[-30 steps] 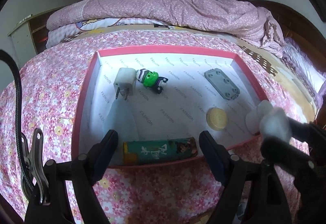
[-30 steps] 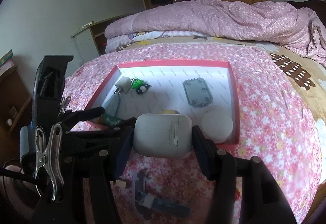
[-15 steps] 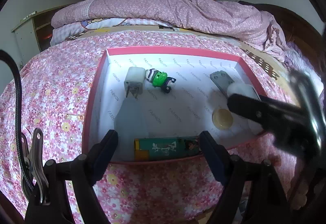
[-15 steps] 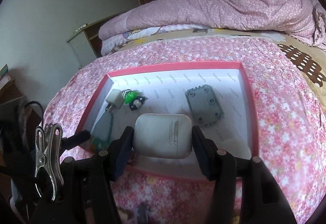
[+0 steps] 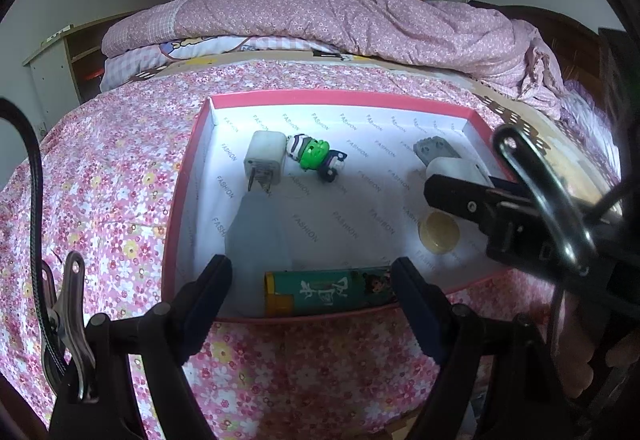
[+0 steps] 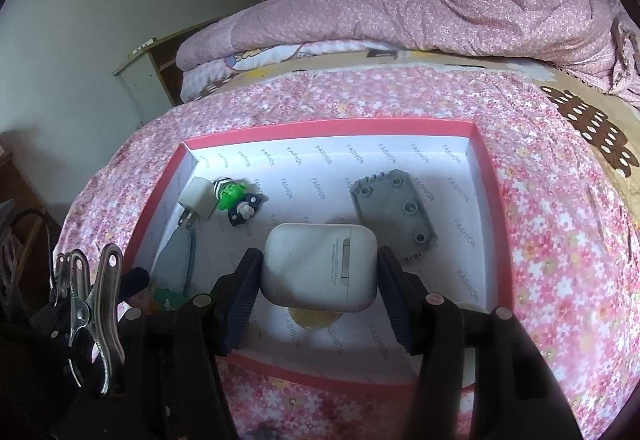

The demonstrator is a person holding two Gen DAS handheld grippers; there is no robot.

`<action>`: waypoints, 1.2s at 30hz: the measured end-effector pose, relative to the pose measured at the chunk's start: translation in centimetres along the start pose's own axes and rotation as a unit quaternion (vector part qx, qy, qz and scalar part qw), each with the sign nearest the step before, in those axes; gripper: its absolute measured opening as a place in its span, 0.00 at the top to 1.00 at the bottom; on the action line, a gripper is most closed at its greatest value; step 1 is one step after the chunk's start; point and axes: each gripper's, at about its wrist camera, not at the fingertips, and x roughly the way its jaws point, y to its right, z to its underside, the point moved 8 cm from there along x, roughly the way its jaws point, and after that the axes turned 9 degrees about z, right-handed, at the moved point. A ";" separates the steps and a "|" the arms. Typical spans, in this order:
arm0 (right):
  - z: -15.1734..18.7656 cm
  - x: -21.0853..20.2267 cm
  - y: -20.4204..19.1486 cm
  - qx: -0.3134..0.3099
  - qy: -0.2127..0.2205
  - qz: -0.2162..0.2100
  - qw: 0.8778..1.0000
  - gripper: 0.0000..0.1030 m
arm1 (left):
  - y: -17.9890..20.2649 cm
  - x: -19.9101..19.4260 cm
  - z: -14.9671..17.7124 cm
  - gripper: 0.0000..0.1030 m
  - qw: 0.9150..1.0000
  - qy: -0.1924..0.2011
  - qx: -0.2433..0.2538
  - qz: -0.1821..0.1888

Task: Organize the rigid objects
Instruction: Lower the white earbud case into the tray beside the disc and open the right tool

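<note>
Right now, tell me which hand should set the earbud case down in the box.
Right. The right gripper already holds the earbud case over the box floor. The left gripper is open and empty at the near wall.

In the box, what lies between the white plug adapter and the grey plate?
The green toy figure, touching the plug adapter; beyond it bare lining up to the grey plate. The right wrist view shows it best.
</note>
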 end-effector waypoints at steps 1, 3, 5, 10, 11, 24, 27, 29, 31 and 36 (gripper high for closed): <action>0.0 0.0 0.0 0.000 0.000 -0.001 1.000 0.43 | 0.0 0.0 0.0 0.17 1.000 0.000 0.000 0.000; -0.1 0.0 0.1 0.000 0.001 -0.003 1.000 0.43 | 0.0 0.0 0.0 0.17 1.000 0.001 0.000 0.000; -0.1 -0.1 0.2 0.002 0.002 -0.003 1.000 0.41 | 0.0 -0.1 -0.1 0.17 1.000 0.001 -0.002 0.000; -0.1 -0.8 0.1 0.000 0.007 -0.006 1.000 0.38 | 0.1 -0.2 0.0 0.17 1.000 0.002 -0.004 0.002; -0.1 -1.0 0.0 0.000 0.008 -0.007 1.000 0.38 | 0.1 -0.2 0.0 0.17 1.000 0.002 -0.005 0.002; 0.8 -4.3 -0.3 -0.007 0.023 -0.025 0.999 0.38 | 0.9 -2.3 0.0 0.17 1.000 0.014 -0.005 0.014; 1.4 -5.1 -0.1 -0.004 0.022 -0.028 0.999 0.38 | 1.0 -2.8 0.2 0.17 1.000 0.015 -0.006 0.018; 1.9 -5.7 0.1 -0.002 0.022 -0.028 0.999 0.38 | 1.0 -3.2 0.4 0.17 1.000 0.015 -0.007 0.022; 2.4 -6.1 0.3 -0.001 0.021 -0.026 0.999 0.38 | 1.0 -3.6 0.7 0.17 1.000 0.014 -0.009 0.024; 4.1 -7.1 0.8 -0.001 0.013 -0.020 1.000 0.38 | 0.8 -4.3 1.6 0.17 0.999 0.008 -0.017 0.028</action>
